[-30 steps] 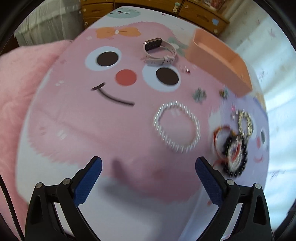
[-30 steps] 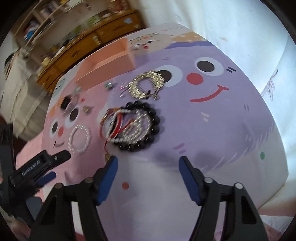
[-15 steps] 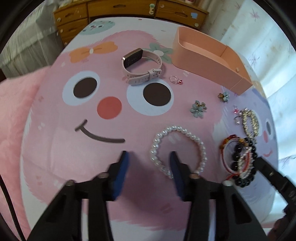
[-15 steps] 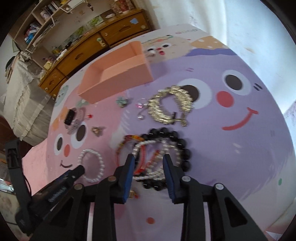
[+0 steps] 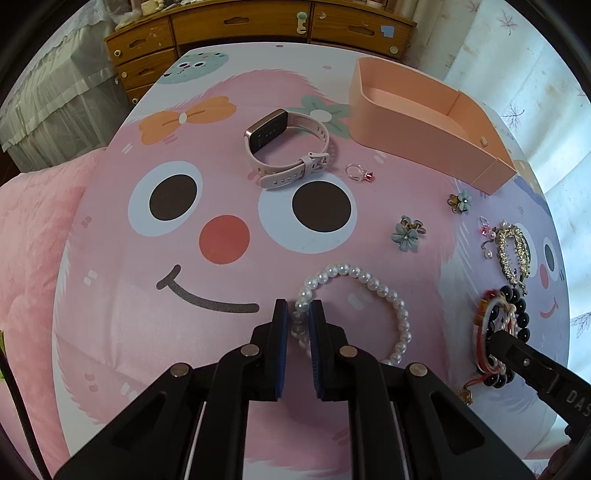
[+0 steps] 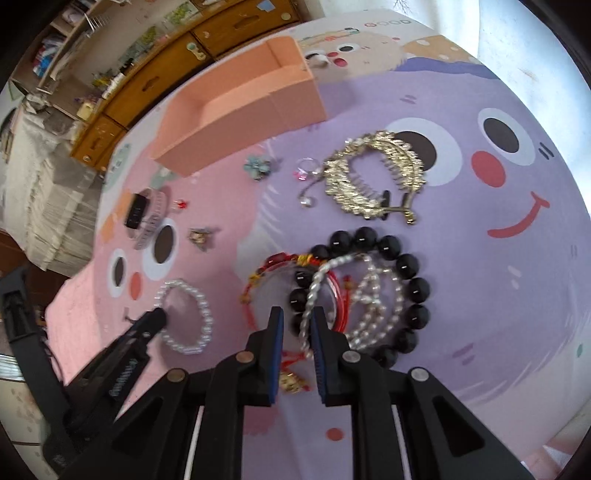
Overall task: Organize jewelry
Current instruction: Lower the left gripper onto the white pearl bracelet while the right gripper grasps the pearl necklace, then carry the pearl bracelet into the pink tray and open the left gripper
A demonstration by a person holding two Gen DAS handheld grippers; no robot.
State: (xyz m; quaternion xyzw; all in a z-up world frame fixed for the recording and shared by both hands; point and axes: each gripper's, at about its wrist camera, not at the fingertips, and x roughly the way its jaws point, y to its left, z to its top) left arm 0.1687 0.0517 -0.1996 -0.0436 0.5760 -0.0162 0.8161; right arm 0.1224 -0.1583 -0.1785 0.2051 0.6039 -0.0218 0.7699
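Note:
My left gripper [image 5: 297, 308] is shut on the near side of a white pearl bracelet [image 5: 384, 291] that lies on the pink cartoon mat [image 5: 147, 332]. My right gripper [image 6: 297, 316] is shut on a twisted silver bracelet [image 6: 321, 280] in a pile with a black bead bracelet [image 6: 406, 266] and red cord bracelets [image 6: 273, 264]. An open peach box [image 5: 424, 122] stands at the far right of the mat. It also shows in the right wrist view [image 6: 236, 107].
A pink smartwatch [image 5: 284, 147], a red-stone ring [image 5: 360, 172], two blue flower earrings [image 5: 406, 234], pearl earrings [image 5: 487, 240] and a gold hair claw [image 6: 369, 177] lie on the mat. Wooden drawers [image 5: 240, 26] stand behind. A pink blanket [image 5: 29, 240] lies left.
Both grippers moved forward and down and closed. The left shut on the pearl bracelet, the right on the silver bracelet in the pile.

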